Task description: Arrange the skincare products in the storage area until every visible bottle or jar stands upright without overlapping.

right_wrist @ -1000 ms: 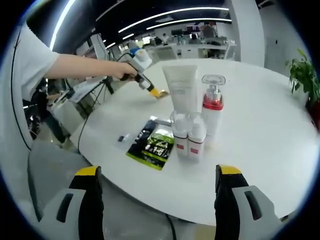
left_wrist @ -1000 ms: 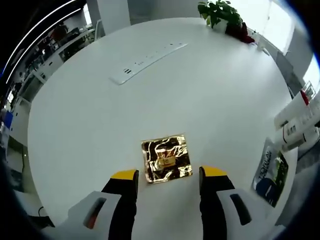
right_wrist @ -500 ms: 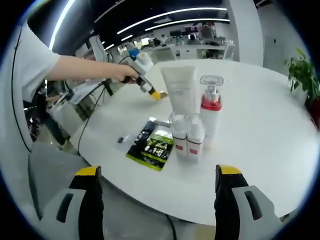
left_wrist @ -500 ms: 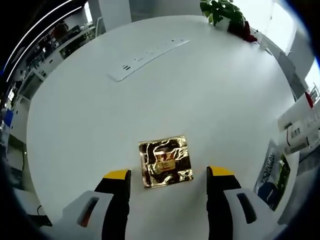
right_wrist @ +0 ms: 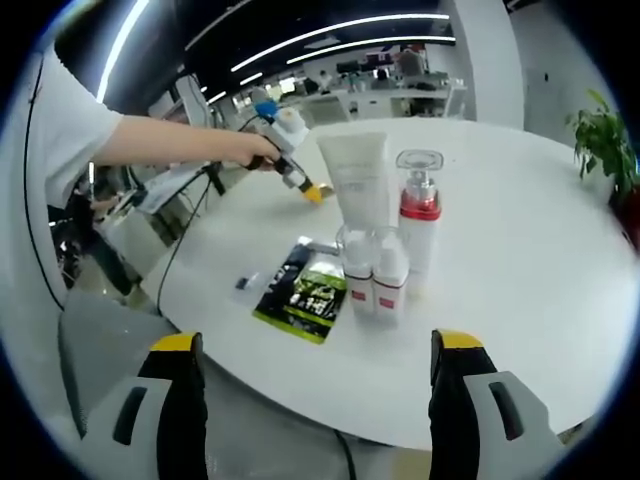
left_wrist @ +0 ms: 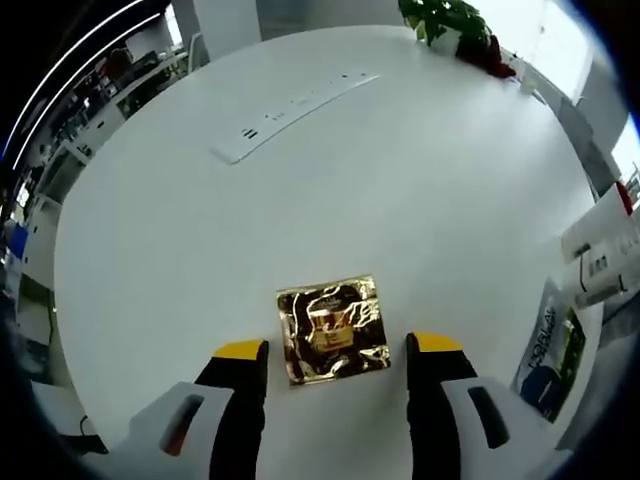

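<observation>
So my left gripper [left_wrist: 335, 350] is hanging over the round white table [left_wrist: 400, 200] with its jaws spread wide, empty, lined up on either side of the crinkly gold foil sachet [left_wrist: 332, 329] lying flat there, well away from everything else, so I reckon that's the stray to bring in. My right gripper [right_wrist: 315, 375] is hanging back off the table edge, jaws wide apart too, holding nothing. The rest is bunched together: tall white squeeze tube [right_wrist: 355, 180], clear pump bottle with a red collar [right_wrist: 419, 215] and two small white bottles with red labels [right_wrist: 375, 275] all upright, with a green and black flat packet [right_wrist: 303, 289] lying just beside them
</observation>
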Motion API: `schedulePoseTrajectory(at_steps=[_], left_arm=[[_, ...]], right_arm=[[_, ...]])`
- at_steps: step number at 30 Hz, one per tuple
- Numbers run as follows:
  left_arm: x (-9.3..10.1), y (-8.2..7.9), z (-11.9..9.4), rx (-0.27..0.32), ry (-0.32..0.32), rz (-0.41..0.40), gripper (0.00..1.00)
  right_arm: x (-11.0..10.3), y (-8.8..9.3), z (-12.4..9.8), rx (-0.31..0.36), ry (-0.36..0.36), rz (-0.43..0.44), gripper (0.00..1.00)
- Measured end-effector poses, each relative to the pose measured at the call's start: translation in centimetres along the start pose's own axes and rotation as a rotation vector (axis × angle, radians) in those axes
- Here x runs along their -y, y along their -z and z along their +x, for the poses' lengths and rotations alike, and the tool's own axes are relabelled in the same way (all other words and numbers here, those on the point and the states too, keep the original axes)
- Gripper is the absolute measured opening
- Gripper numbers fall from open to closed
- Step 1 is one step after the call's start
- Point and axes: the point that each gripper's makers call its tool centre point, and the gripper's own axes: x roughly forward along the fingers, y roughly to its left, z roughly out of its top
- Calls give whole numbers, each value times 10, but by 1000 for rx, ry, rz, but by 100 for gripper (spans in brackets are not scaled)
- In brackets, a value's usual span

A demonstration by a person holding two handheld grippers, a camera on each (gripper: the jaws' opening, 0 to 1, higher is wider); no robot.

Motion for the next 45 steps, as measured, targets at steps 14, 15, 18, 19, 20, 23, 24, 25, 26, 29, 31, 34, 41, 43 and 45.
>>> schedulePoseTrajectory(at_steps=[14,15,18,19,20,23,24,25,26,29,31,34,41,43,45], left_arm=[[4,1,-2,-2,14,-2,44],[4,1,-3,-2,15,-5,44],[-4,-1,3,-2,16,-9,44],[-5,-1,4,-1,17,-10,44],[-7,-2,5,0,17,-11,44],[-10,-4,6,3,15,-12,44],[-11,-4,6,5,16,-12,44],[-11,-5,7,6,17,-13,44],[-12,-5,7,6,18,-13,44],[-15,-6,7,8,15,-12,44],[-13,-6,3,11,15,-14,44],[-12,-6,-2,16,12,-11,44],[-5,-3,-17,25,5,-20,44],[-6,-3,-19,26,3,-23,44],[-6,-3,-22,31,4,-28,44]], right_arm=[[0,0,0,-1,0,-1,93],[0,0,0,-2,0,-2,93],[0,0,0,-2,-1,-2,93],[0,0,0,-1,-1,-2,93],[0,0,0,-1,-1,-2,93],[0,0,0,-1,-1,-3,93],[0,0,0,-1,-2,-3,93],[0,0,0,-2,-1,-5,93],[0,0,0,-2,-1,-5,93],[0,0,0,-1,-2,-5,93],[0,0,0,-1,-3,-7,93],[-1,0,0,-2,-4,-10,93],[0,0,0,0,-6,-18,93],[0,0,0,2,-6,-20,93],[0,0,1,2,-6,-22,93]])
